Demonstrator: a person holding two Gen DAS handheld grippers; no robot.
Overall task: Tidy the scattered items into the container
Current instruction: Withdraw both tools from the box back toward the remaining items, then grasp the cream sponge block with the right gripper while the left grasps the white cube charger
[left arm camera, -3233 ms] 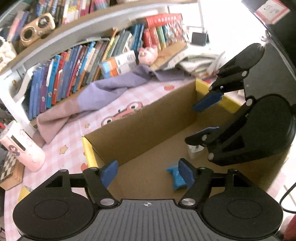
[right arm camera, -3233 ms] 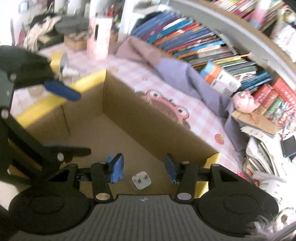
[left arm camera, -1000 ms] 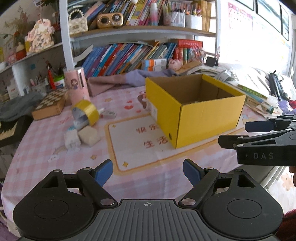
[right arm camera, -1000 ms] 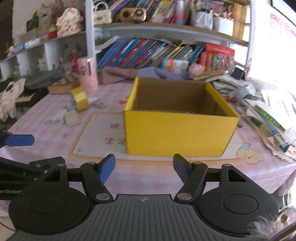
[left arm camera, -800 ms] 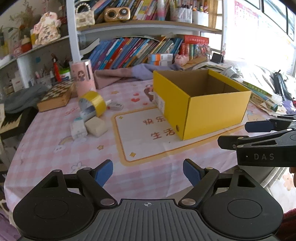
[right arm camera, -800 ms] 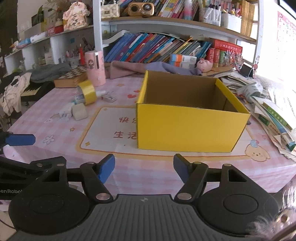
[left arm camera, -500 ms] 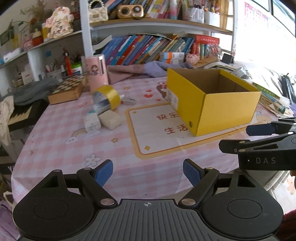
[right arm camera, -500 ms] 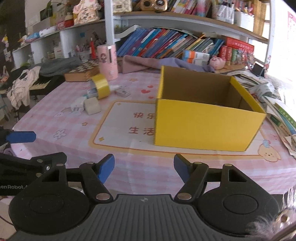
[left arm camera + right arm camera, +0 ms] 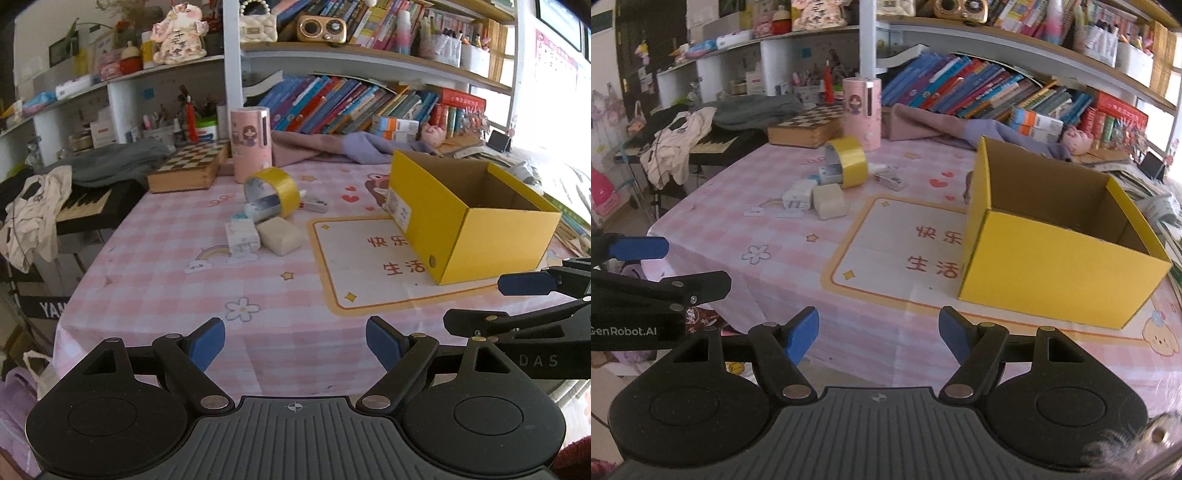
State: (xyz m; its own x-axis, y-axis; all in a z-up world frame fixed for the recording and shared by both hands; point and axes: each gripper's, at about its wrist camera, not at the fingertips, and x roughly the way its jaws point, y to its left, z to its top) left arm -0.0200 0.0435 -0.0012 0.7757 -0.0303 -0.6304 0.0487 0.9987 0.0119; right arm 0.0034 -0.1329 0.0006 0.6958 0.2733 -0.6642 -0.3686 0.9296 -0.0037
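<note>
An open yellow cardboard box [image 9: 480,236] [image 9: 1056,266] stands on the right of the pink checked table [image 9: 280,317]. To its left lie a yellow tape roll [image 9: 275,194] [image 9: 847,160], a cream block [image 9: 280,234] [image 9: 830,201], a small white packet [image 9: 242,236] [image 9: 797,194] and a small white-and-red item [image 9: 314,204] [image 9: 891,180]. My left gripper [image 9: 295,341] hangs open and empty over the table's near edge. My right gripper [image 9: 879,334] is also open and empty, near the front edge, well short of the items.
A pink cylinder [image 9: 251,142], a chessboard box [image 9: 188,166] and purple cloth [image 9: 332,147] sit at the table's back. Bookshelves [image 9: 351,99] line the wall. A keyboard with clothes [image 9: 74,206] stands left of the table. Papers pile to the right [image 9: 1160,199].
Both grippers have pulled back out of the box and swung left; the box has shifted right in both views and the scattered items have come more into view.
</note>
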